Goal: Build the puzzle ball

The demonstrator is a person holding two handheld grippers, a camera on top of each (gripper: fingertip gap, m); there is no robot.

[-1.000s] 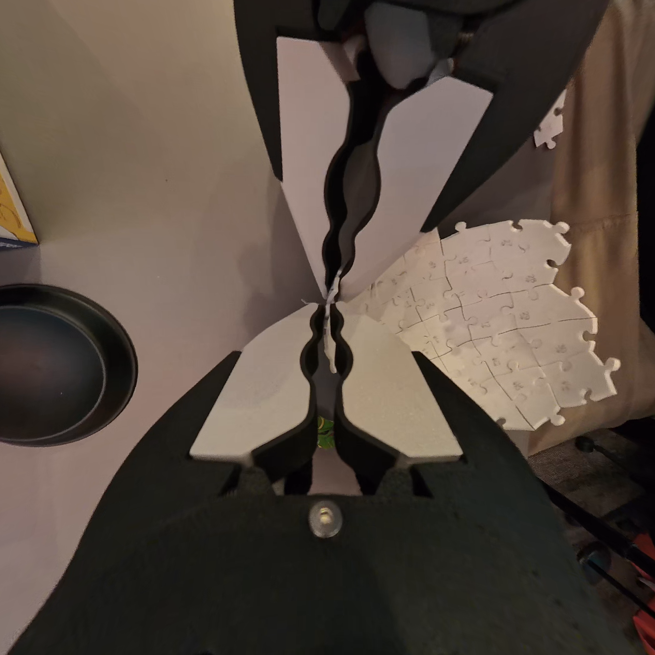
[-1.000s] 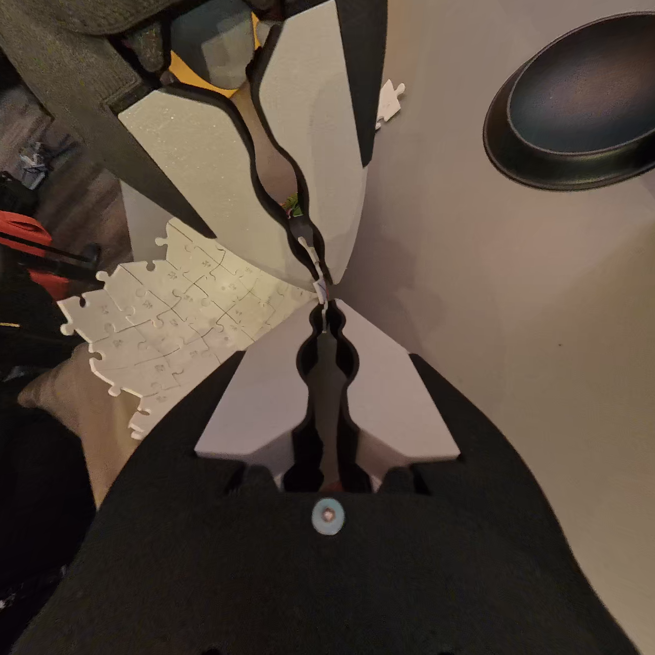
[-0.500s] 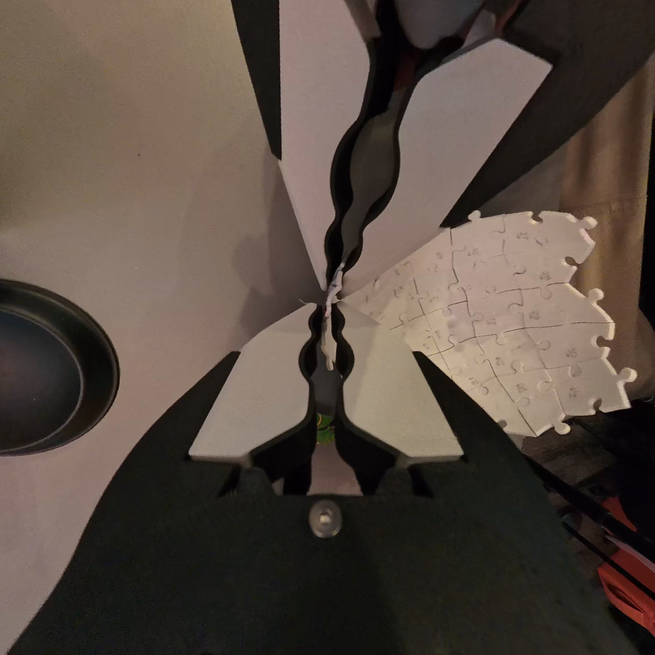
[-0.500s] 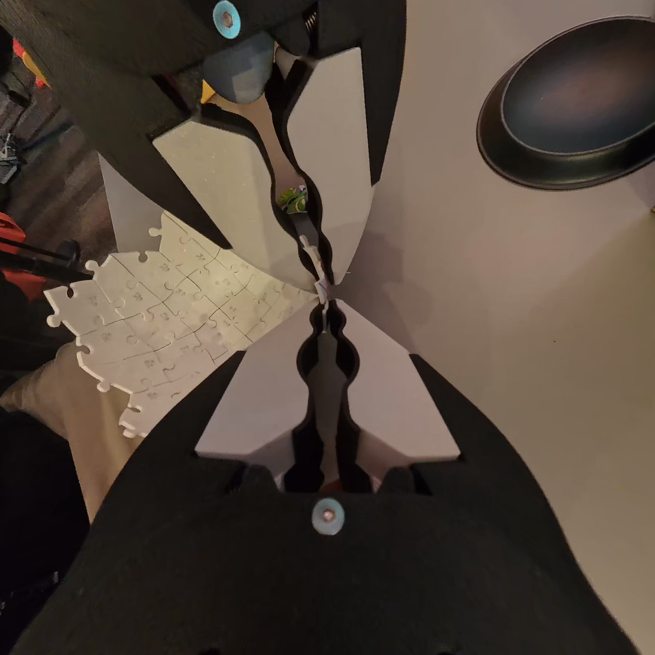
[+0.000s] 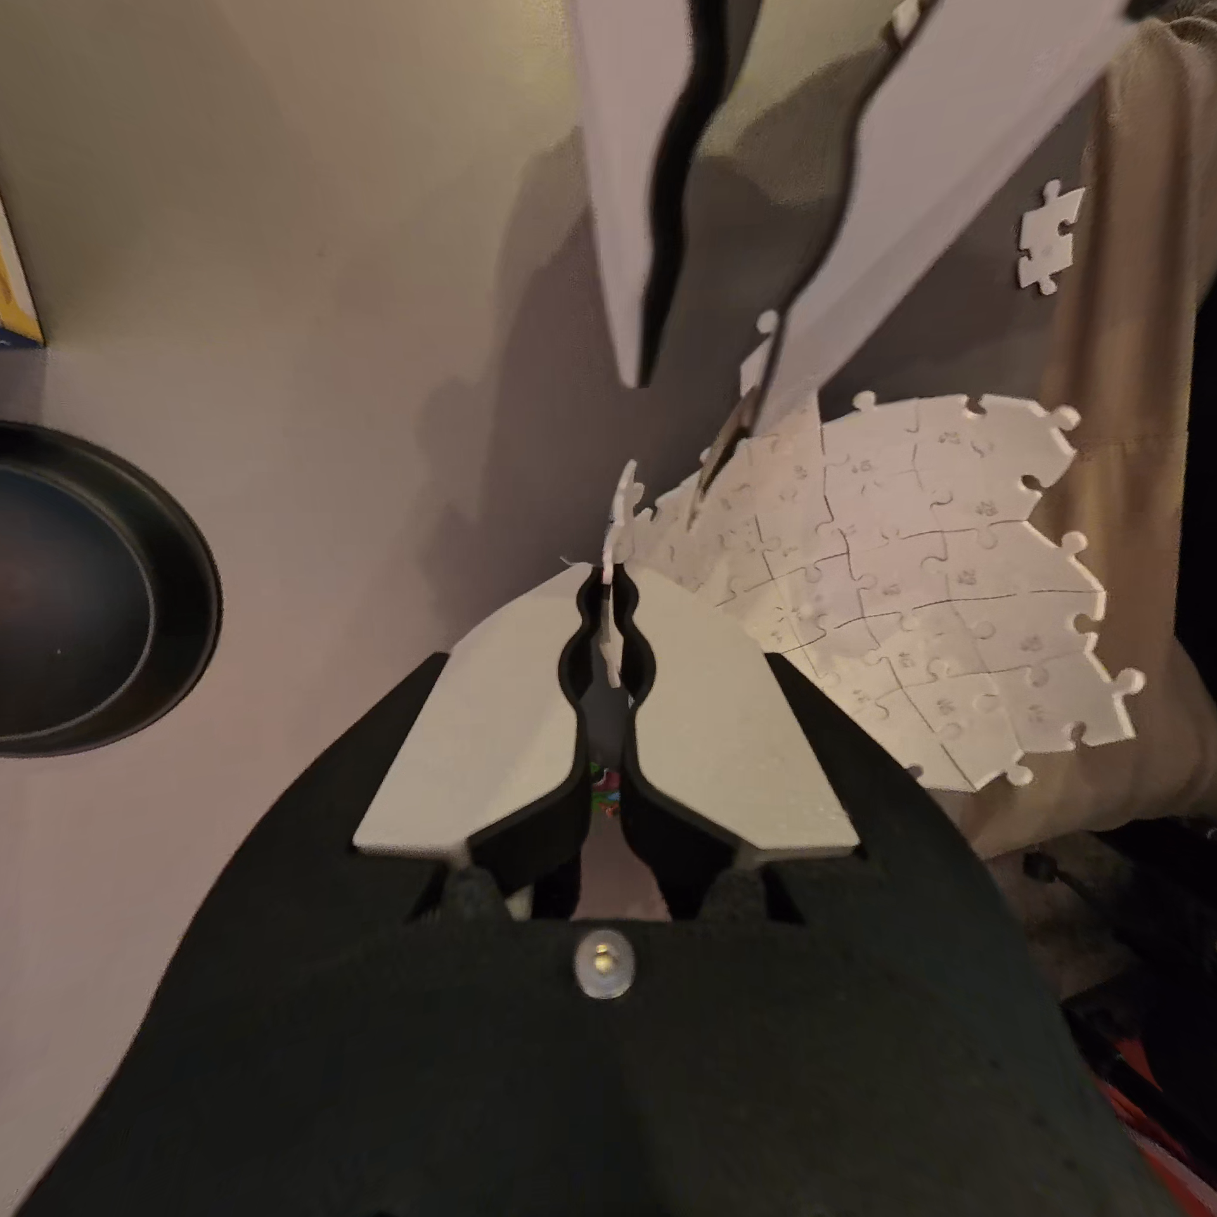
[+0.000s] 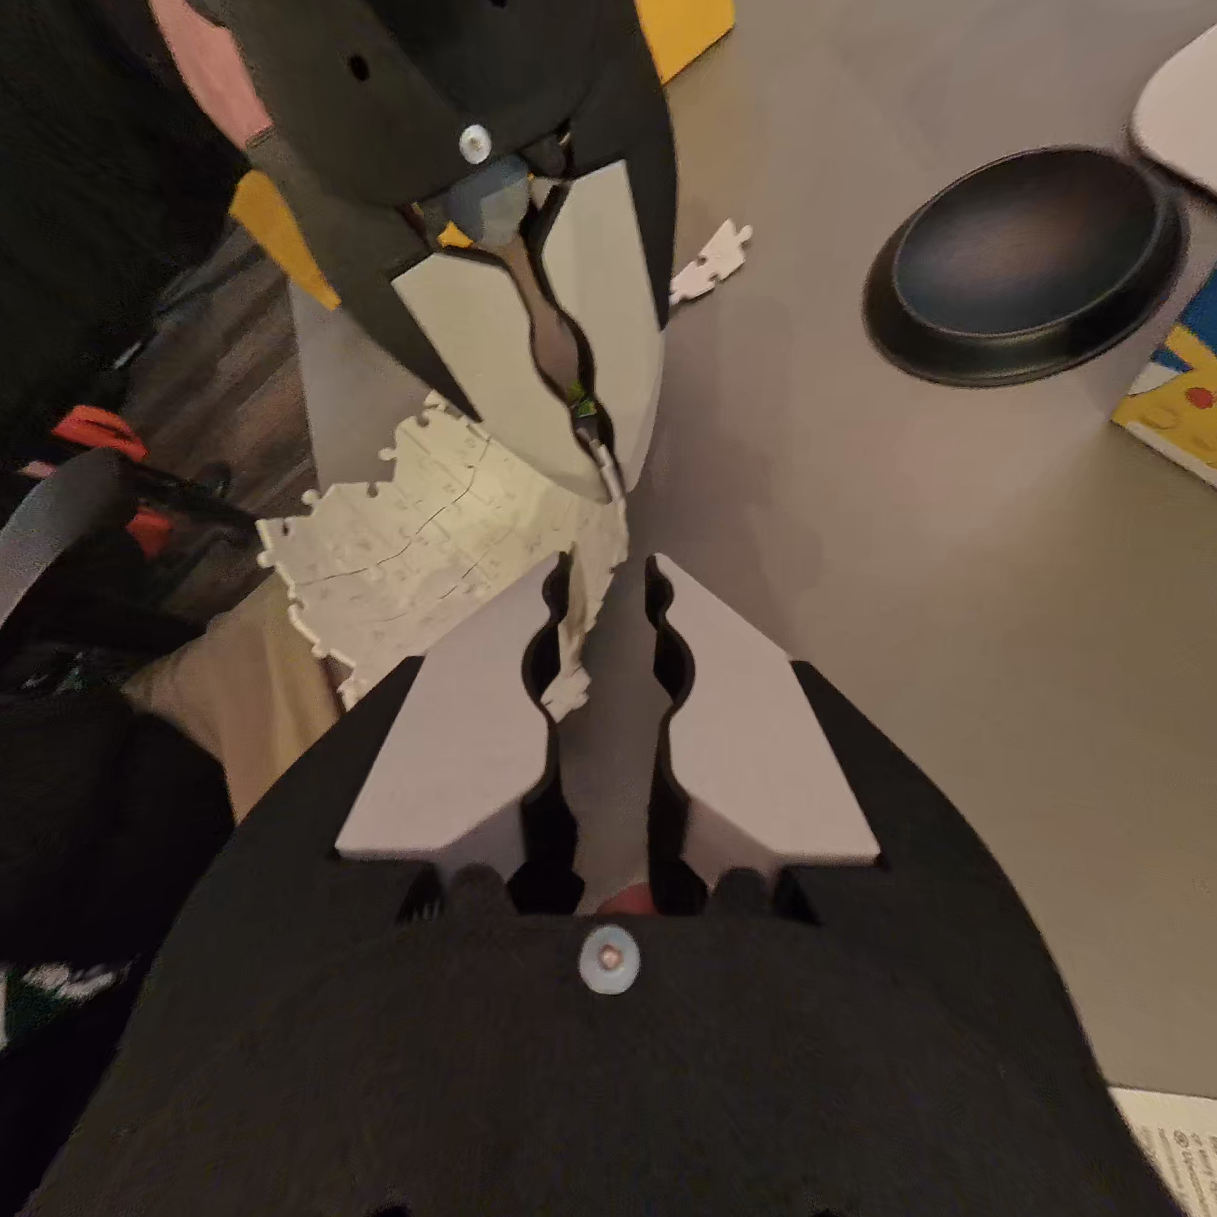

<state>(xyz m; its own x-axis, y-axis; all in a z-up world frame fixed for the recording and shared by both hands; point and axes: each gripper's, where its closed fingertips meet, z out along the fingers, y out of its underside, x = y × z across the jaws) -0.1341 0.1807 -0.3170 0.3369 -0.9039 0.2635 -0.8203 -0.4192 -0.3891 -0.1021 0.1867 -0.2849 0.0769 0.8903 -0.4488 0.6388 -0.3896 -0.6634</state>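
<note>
White curved puzzle shell (image 5: 922, 593) hangs at three o'clock of my left gripper (image 5: 609, 579), pinched tight by its edge, long axis running away rightward. My right gripper (image 6: 602, 566) stands apart at twelve o'clock, fingers parted and empty. Faint marks on the pieces are unreadable. One loose piece (image 5: 1047, 247) waits at two o'clock.

Black pan (image 5: 79, 593) cut by left edge, yellow box (image 6: 1172, 408) cropped, panel markings (image 5: 922, 593) illegible

Two grippers — left gripper (image 5: 609, 579), right gripper (image 6: 602, 566); one assembled puzzle sheet (image 5: 922, 593); one loose piece (image 5: 1048, 243); one black bowl (image 6: 1027, 263).
</note>
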